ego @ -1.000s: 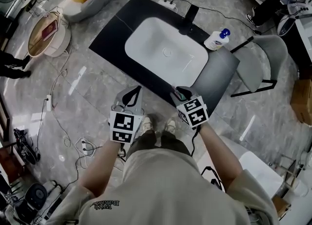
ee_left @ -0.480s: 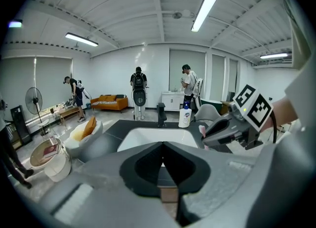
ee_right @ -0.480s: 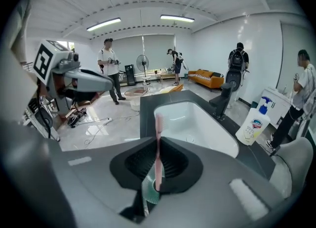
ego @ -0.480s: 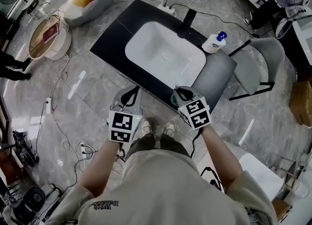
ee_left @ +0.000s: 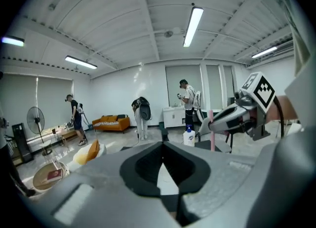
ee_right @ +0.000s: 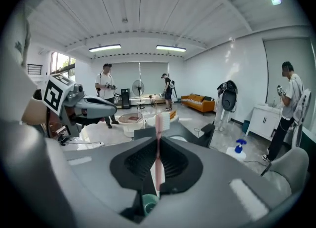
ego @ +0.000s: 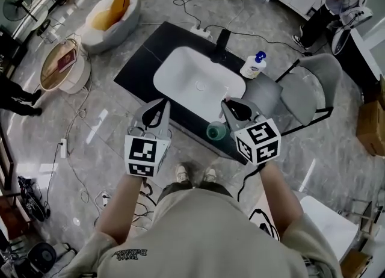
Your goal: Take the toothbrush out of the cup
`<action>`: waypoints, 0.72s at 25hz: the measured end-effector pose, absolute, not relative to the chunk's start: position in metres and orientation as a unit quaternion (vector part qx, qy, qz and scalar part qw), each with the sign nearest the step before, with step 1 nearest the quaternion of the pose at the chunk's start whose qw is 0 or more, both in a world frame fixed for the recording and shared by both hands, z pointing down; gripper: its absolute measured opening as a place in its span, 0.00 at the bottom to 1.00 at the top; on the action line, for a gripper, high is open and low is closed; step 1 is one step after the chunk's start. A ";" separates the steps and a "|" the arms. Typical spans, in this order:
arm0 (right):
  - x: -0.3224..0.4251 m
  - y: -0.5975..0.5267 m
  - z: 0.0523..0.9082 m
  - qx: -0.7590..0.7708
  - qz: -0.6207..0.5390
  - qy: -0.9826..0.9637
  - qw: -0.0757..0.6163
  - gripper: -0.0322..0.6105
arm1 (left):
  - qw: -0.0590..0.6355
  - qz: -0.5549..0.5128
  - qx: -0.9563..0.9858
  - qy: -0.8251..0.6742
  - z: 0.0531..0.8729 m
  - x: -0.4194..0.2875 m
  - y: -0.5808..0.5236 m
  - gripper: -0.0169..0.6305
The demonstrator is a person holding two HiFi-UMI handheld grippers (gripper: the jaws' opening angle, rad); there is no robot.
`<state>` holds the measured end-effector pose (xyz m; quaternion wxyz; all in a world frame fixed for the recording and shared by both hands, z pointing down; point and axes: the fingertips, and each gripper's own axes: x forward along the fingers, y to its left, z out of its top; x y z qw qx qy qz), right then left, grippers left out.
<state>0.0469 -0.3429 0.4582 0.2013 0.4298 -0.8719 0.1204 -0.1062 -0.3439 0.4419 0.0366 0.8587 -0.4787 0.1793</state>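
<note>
My right claw (ee_right: 158, 142) has just closed and pinches the pink toothbrush (ee_right: 158, 160) by its handle. The brush stands upright, bristles on top, its long axis running straight up through the claw. The green cup (ee_right: 148, 204) sits right beneath, near the front edge of the desk (ego: 141, 60), so I judge the way out is straight up. I can't make out whether the handle's foot has cleared the rim. My left claw (ee_left: 163, 148) is closed on nothing, off to the side

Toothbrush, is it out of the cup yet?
Done: the right gripper has just closed on the toothbrush, held upright. In hand: lifting it; the cup sits right under its lower end, so I can't tell if it's fully clear. Left: raise it well away. The left gripper is shut and empty.
</note>
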 end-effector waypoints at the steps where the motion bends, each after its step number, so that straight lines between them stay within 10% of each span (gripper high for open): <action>1: 0.049 -0.344 0.443 0.434 0.109 -0.874 0.191 0.08 | 0.023 0.172 0.860 -0.480 0.428 -0.105 -0.345 0.03; 18: 0.091 -0.296 0.252 0.467 -0.045 -0.882 0.033 0.08 | -0.103 0.077 0.846 -0.517 0.282 -0.095 -0.333 0.03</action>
